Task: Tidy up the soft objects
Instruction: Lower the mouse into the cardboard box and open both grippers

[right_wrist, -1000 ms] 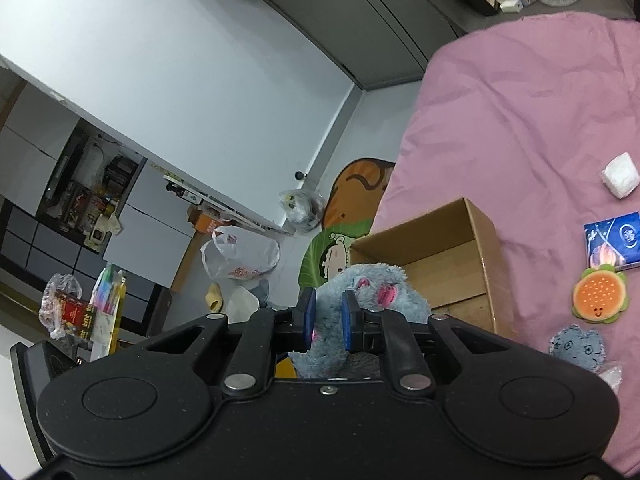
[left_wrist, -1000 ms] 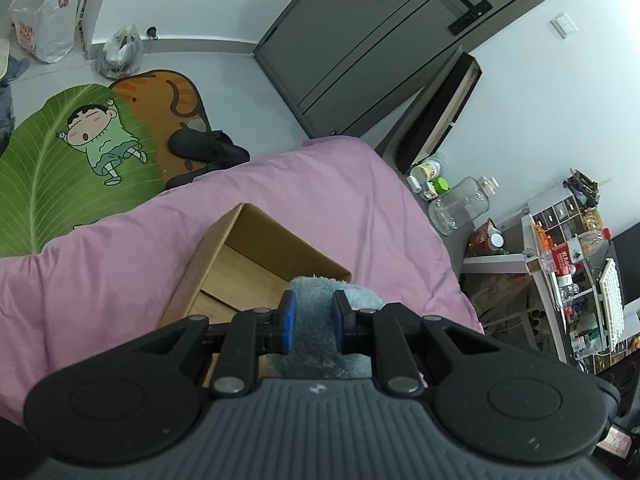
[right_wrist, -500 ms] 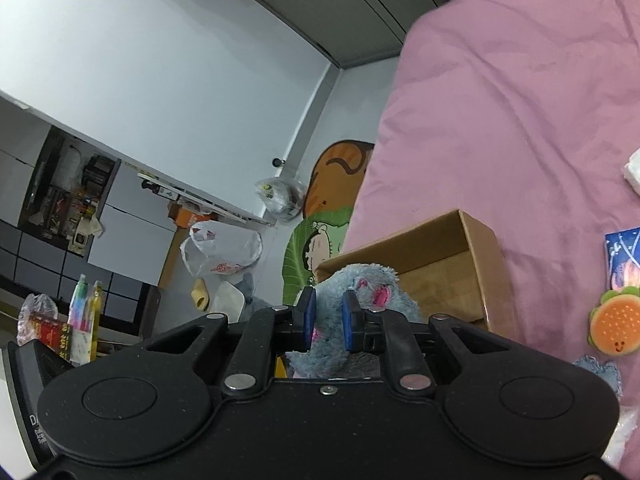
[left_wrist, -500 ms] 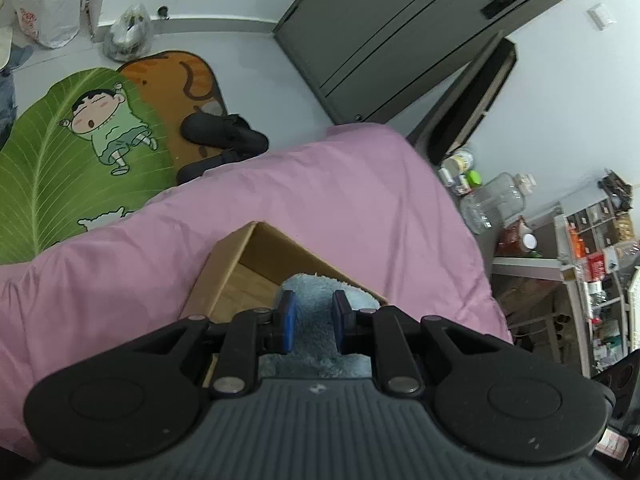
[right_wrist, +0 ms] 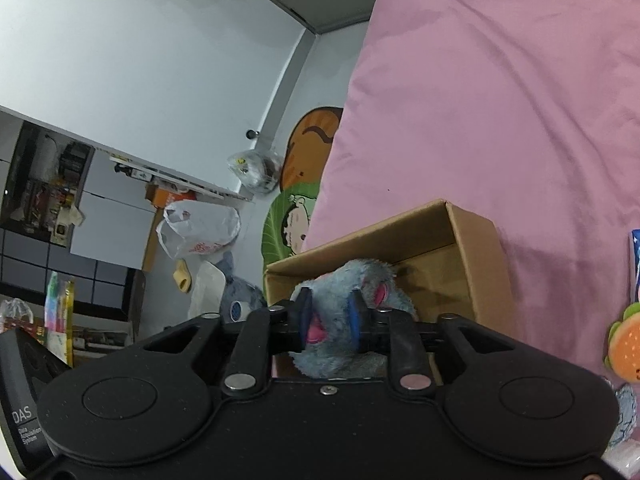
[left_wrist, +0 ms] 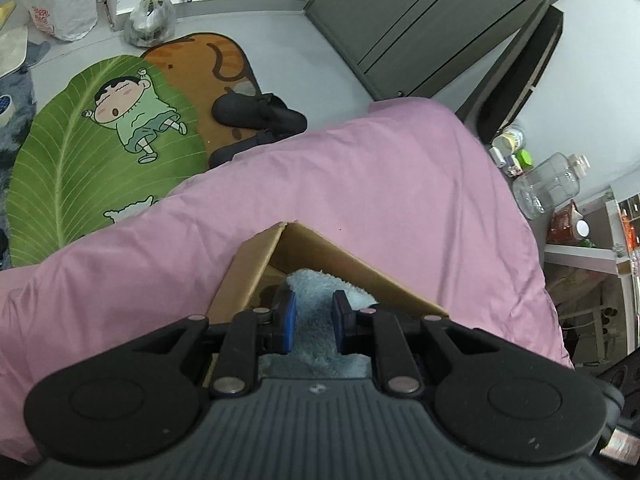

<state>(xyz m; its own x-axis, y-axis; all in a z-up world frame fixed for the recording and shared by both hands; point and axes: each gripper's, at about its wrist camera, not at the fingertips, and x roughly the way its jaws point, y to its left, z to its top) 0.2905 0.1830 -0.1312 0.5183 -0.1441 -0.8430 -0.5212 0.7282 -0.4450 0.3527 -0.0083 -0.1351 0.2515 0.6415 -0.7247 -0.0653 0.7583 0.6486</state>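
**Blue plush toy held over open cardboard box on bed**

Left gripper (left_wrist: pixel 313 322): fingers fully closed, pinching pale fur of the blue plush toy (left_wrist: pixel 316 312). Right gripper (right_wrist: pixel 329 318): fingers parted a little, jaws just been opening, with the same blue plush toy (right_wrist: pixel 352 284) between them, pink patches showing; cannot tell whether the pads press on it now.

Toy sitting low inside the cardboard box (left_wrist: pixel 256 272), in its near half, in the left wrist view at 6 o'clock of the box's far corner. Box walls upright, top open, far corner at 12 o'clock of the left fingers; in the right wrist view the box (right_wrist: pixel 472 248) shows bare room inside at 2 o'clock of the toy.

Box resting on the pink bedsheet (left_wrist: pixel 380 184). Wide smooth sheet from 12 to 3 o'clock of the box. Bed edge at 10 o'clock, dropping to a green leaf rug (left_wrist: pixel 80 152) and dark slippers (left_wrist: pixel 256 114). Burger-shaped plush (right_wrist: pixel 626 340) at 3 o'clock of the box, well apart.
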